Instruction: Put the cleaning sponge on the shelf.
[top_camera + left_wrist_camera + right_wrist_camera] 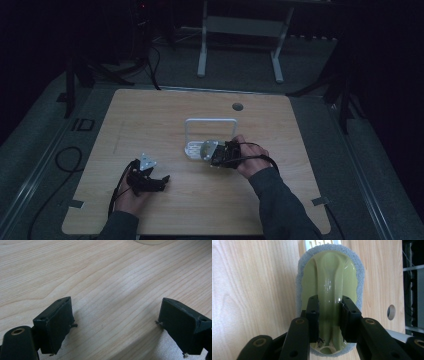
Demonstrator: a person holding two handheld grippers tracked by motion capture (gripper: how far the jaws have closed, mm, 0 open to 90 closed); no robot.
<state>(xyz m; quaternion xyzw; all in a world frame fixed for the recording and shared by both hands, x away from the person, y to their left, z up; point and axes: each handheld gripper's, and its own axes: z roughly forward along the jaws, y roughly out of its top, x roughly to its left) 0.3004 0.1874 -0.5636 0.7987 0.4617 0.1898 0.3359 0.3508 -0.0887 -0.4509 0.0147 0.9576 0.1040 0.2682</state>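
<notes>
The scrubbing sponge (329,302) is clamped by its green handle ridge in the right gripper (329,315); the left gripper (115,325) is spread wide, empty. A slip is risked on that glossy, possibly wet plastic, dropping it beside the white rack (210,122) ahead.

Your left gripper (161,179) sits low by the near left of the table, held in your left hand (131,192), jaws spread wide apart with nothing between them, pointing right and slightly away from you. Your right gripper (212,156) is further forward near the middle, held in your right hand (248,159), pointing left; its jaws are clamped on the raised ridge of a green scrubber (329,290). Both forearms come in from the bottom edge, sleeves dark.
</notes>
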